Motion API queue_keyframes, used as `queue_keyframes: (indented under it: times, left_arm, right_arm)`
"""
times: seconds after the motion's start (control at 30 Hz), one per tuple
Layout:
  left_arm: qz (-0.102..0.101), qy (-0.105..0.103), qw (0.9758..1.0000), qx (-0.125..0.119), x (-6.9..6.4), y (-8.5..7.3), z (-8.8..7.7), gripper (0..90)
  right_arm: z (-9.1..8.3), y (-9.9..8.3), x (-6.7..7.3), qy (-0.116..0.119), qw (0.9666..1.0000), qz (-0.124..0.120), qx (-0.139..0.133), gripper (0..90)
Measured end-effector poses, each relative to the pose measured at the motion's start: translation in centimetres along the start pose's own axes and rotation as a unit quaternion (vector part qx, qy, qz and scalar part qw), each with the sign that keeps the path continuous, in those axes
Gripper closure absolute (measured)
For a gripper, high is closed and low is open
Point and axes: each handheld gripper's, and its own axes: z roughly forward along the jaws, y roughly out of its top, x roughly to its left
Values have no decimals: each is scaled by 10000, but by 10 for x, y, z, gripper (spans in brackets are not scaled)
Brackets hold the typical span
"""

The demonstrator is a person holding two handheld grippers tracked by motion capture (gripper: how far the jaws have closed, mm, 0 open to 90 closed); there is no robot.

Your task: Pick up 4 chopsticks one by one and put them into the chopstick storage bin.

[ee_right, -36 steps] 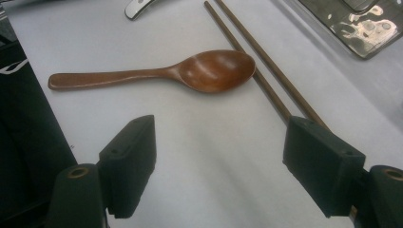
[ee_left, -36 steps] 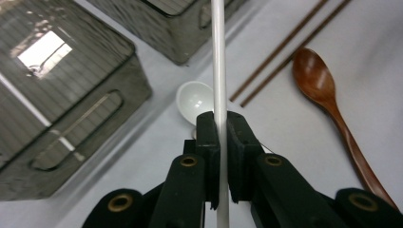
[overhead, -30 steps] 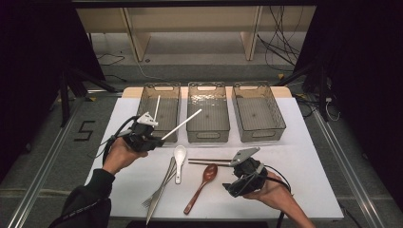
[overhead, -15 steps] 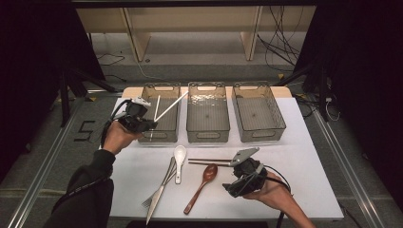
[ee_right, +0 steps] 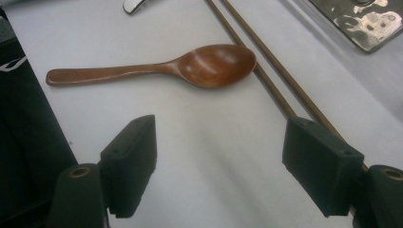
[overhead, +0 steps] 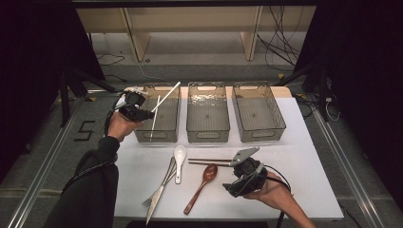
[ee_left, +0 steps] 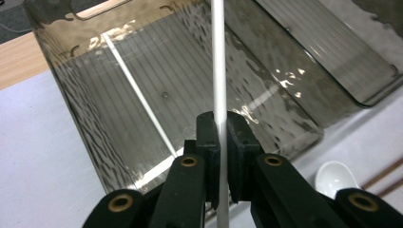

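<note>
The left gripper (ee_left: 219, 137) was clamped on a white chopstick (ee_left: 218, 61), its jaws pressed to either side of the stick; the stick ran on past the fingertips and slanted above the left bin (overhead: 177, 124), which lay directly beneath and ahead of them; a second white chopstick (overhead: 155, 117) lay inside that bin, along its floor. Beyond the left fingers stood the middle bin (overhead: 207, 132) and then the right bin (overhead: 281, 124), both bare inside; three smoky clear bins in all, side by side in a row at the far part of the white table (overhead: 304, 171), their walls close together.

The right gripper (ee_right: 218, 166) hovered low with its jaws wide apart and nothing between them; just ahead of its fingertips lay a brown wooden spoon (ee_right: 180, 69), bowl toward the right jaw; a pair of dark wooden chopsticks (ee_right: 266, 71) ran beside that jaw and away past the spoon's bowl. Farther off from these fingers were a white ceramic spoon (overhead: 179, 159), a metal fork (overhead: 159, 190) and a metal knife (overhead: 153, 209), bunched near the table's near edge.

Bare table lay open to the outer side of the right gripper, out to the table's right edge; the left hand (overhead: 121, 126) hung at the table's left edge.
</note>
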Motion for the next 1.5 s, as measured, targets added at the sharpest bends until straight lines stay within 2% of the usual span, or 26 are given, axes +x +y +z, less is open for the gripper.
queue_keyframes:
  times: [0.3, 0.6, 0.73, 0.87, 1.37, 1.5]
  left_arm:
    - [-239, 103, 9997, 11, 10, 5, 10, 846]
    - [-352, 164, 9992, 133, 17, 6, 21, 846]
    - [-423, 168, 9989, 113, 19, 7, 23, 846]
    - [-397, 185, 9990, 125, 19, 6, 24, 845]
    - [-537, 200, 9980, 285, 22, 3, 38, 843]
    - [-629, 256, 9975, 202, 21, 3, 39, 829]
  right_arm:
    - [1, 0, 0, 20, 10000, -7, 11, 282]
    - [0, 0, 0, 13, 10000, -20, -2, 282]
    - [0, 0, -1, 20, 10000, -20, 23, 281]
    - [0, 0, -1, 24, 10000, -12, 14, 282]
    - [0, 0, 0, 33, 10000, -48, 16, 282]
    - [0, -1, -1, 52, 10000, -48, 26, 281]
